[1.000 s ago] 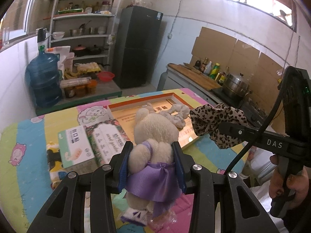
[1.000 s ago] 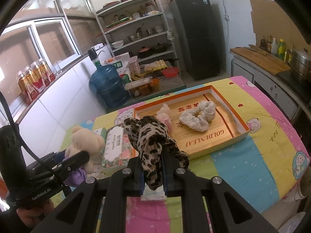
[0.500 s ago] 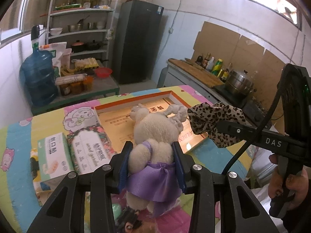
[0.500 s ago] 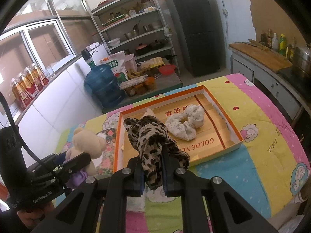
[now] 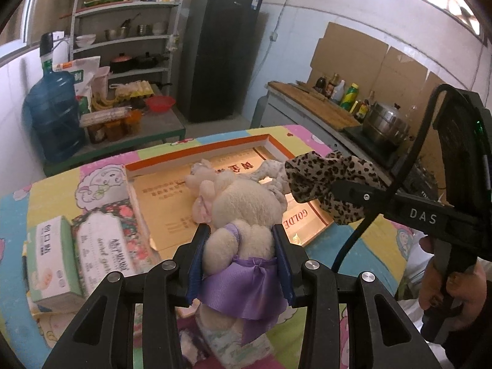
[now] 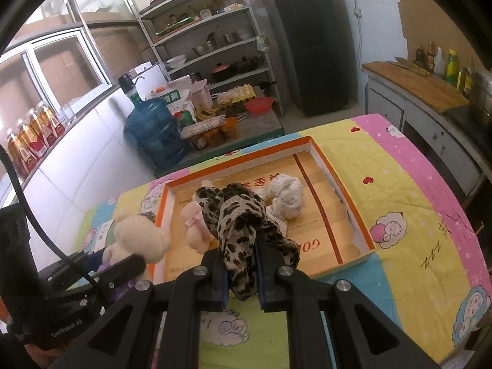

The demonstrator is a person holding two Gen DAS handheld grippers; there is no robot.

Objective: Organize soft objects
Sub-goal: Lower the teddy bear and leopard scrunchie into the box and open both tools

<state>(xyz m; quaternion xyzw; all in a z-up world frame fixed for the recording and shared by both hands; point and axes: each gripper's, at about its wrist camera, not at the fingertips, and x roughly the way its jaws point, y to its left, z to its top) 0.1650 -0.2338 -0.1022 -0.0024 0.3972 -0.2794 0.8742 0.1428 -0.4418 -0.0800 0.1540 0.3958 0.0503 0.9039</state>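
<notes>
My left gripper (image 5: 238, 247) is shut on a cream teddy bear in a purple dress (image 5: 246, 212), held above the near edge of the orange-rimmed box lid (image 5: 196, 150). The same bear (image 6: 140, 236) appears at the left of the right wrist view. A leopard-print scrunchie (image 6: 243, 215) is pinched in my right gripper (image 6: 241, 264), which is shut on it over the box's (image 6: 356, 224) near side. That scrunchie (image 5: 326, 175) hangs at right in the left wrist view. Inside the box lie a small pink plush (image 6: 196, 227) and a white speckled scrunchie (image 6: 286, 196).
Two tissue packs (image 5: 77, 255) lie left of the box on the colourful cartoon tablecloth (image 6: 409, 203). Behind the table stand a blue water jug (image 6: 153, 129), a low bench with food, shelves and a black fridge (image 6: 304, 43). A counter with pots runs along the right.
Both grippers have moved forward and slightly down with their loads, so the box now sits closer and lower in both views. Neither grip has altered.
</notes>
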